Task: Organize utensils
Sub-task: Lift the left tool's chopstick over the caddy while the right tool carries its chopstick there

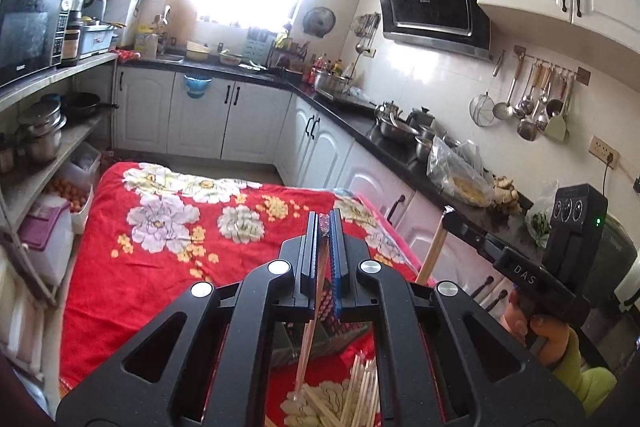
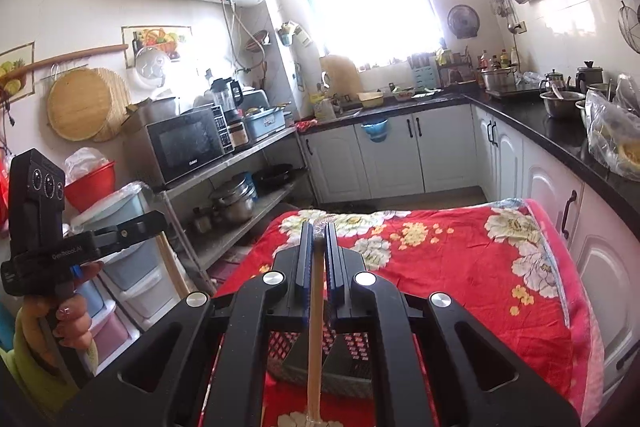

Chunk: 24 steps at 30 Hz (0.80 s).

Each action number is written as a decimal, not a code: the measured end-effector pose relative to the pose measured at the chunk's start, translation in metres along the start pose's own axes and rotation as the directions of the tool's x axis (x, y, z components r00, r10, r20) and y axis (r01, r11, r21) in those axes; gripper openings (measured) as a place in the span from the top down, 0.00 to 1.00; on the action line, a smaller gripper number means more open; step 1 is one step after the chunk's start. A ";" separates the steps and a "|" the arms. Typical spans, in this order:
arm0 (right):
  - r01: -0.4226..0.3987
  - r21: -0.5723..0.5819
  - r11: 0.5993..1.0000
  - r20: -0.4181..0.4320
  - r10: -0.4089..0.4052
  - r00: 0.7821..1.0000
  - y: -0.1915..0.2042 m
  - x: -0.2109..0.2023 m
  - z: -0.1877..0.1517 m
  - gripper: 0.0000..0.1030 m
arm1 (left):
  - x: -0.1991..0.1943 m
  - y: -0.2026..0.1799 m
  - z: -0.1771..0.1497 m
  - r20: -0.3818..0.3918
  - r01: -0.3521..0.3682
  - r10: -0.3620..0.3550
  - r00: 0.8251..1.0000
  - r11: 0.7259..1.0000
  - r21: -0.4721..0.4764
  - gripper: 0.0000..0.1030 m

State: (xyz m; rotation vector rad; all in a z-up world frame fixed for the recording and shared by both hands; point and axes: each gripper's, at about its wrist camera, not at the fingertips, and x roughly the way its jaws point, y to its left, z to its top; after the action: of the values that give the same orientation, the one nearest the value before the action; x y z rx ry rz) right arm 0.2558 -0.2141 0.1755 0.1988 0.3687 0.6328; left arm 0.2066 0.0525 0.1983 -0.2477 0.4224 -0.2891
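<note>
My left gripper is shut on a thin clear-wrapped chopstick that hangs down between its fingers, above the table. Below it lies a pile of pale wooden chopsticks on the red floral cloth. A dark mesh basket sits just beyond the pile. My right gripper is shut on a wooden chopstick that hangs down over the mesh basket. The right gripper also shows in the left wrist view, holding the wooden stick at the right.
The red floral cloth covers the table. White cabinets and a black counter with pots run along the right and back. A metal shelf with a microwave and pots stands at the left. The left gripper body shows at left.
</note>
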 end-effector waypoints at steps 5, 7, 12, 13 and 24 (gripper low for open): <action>0.011 0.012 1.000 0.028 -0.012 1.000 -0.006 0.006 0.009 0.94 | 0.006 0.007 0.015 0.027 -0.017 0.017 0.999 1.000 -0.005 0.97; 0.014 0.016 1.000 0.040 -0.014 0.999 -0.008 0.010 0.013 0.94 | 0.008 0.008 0.019 0.039 -0.031 0.031 0.999 1.000 -0.001 0.97; 0.022 0.019 1.000 0.079 -0.023 0.997 -0.009 0.020 0.020 0.94 | 0.011 0.011 0.028 0.075 -0.051 0.051 0.996 0.999 -0.001 0.97; 0.026 0.017 1.000 0.085 -0.028 0.996 -0.008 0.021 0.021 0.94 | 0.012 0.011 0.028 0.080 -0.057 0.057 0.995 0.998 0.002 0.97; 0.102 -0.009 0.995 0.105 -0.100 0.989 -0.013 0.046 0.004 0.94 | 0.037 0.021 0.017 0.099 -0.113 0.111 0.989 0.994 0.010 0.97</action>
State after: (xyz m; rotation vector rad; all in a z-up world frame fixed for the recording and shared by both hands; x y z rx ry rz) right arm 0.2989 -0.1966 0.1628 0.1973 0.2719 0.5230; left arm 0.2511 0.0632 0.1933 -0.2213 0.3355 -0.1690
